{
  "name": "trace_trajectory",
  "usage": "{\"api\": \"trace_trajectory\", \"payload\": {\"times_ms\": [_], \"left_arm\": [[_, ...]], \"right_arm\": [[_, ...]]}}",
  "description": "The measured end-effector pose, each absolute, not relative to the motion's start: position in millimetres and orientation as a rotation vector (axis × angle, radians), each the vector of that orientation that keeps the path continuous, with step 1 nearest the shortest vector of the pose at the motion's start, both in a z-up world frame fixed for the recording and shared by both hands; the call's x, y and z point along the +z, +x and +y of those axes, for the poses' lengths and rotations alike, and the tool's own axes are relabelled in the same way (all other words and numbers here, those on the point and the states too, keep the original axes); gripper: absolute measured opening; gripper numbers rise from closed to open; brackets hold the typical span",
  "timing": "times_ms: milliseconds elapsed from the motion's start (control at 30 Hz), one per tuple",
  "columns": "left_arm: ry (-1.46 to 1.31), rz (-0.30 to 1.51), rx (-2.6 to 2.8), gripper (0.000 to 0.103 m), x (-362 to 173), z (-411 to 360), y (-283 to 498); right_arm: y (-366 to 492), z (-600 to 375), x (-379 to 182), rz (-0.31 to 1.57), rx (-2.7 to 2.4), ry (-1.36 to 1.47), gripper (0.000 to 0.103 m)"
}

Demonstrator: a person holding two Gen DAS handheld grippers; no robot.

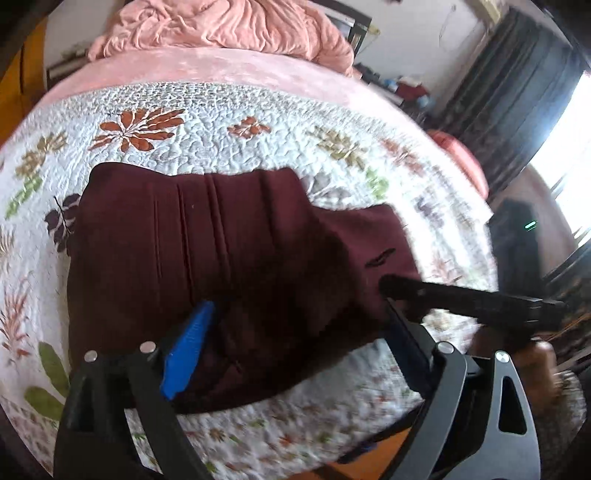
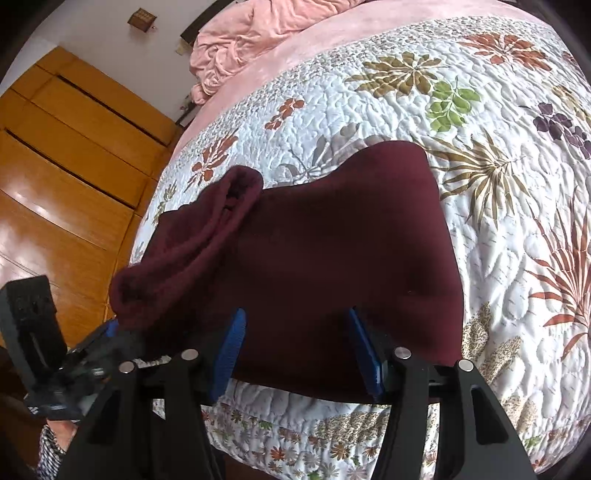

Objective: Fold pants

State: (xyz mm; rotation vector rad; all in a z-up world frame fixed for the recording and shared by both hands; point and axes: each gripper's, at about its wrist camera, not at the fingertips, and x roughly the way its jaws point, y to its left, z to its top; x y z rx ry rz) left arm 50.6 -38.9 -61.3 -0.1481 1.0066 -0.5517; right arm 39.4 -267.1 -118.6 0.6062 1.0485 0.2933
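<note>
**Maroon pants bunched on the quilt, both grippers wide open**

Dark maroon pants (image 1: 221, 273) lying folded over on the floral quilt (image 1: 221, 110), near its 6 o'clock edge. Left gripper (image 1: 291, 339) spread open over the near hem, gripping nothing. Right gripper (image 2: 295, 350) also open, fabric between the blue pads (image 2: 231, 354) but not pinched. Rolled lump at 9 o'clock in right view. Pink blanket (image 1: 221, 26) heaped at 12.

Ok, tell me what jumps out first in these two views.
The maroon pants lie folded near the bed's edge on a floral quilt. Both grippers, left and right, sit open over them. A pink blanket is heaped at the far end.
</note>
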Motion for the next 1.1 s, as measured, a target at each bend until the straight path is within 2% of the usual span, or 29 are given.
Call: {"api": "trace_trajectory", "payload": {"times_ms": [167, 367, 467, 567, 600, 700, 833, 1100], "left_arm": [[-0.318, 0.974, -0.493, 0.089, -47.5, 1.5, 45.6], [-0.156, 1.077, -0.238, 0.088, -87.9, 24.1, 68.2], [-0.103, 1.087, -0.215, 0.092, -104.9, 22.3, 72.8], [-0.141, 1.078, -0.211, 0.091, -98.6, 26.4, 72.9], [-0.148, 1.065, -0.205, 0.091, -95.4, 29.0, 70.5], [-0.175, 1.021, -0.182, 0.091, -87.0, 40.3, 64.9], [-0.195, 1.020, -0.147, 0.091, -89.2, 51.9, 62.1], [-0.280, 1.055, -0.137, 0.092, -104.6, 72.8, 59.6]], "right_arm": [[39.6, -267.6, -111.0, 1.044, 0.289, 0.607, 0.059], [46.1, -259.3, -117.9, 1.108, 0.245, 0.547, 0.058], [49.5, -251.1, -113.2, 1.135, 0.227, 0.485, 0.058], [48.5, -246.4, -100.9, 1.125, 0.269, 0.497, 0.069], [47.6, -244.1, -93.0, 1.112, 0.310, 0.537, 0.078], [51.2, -234.7, -77.5, 1.089, 0.378, 0.586, 0.087], [66.3, -212.8, -77.7, 1.160, 0.420, 0.611, 0.089], [91.0, -196.7, -113.9, 1.273, 0.426, 0.759, 0.089]]}}
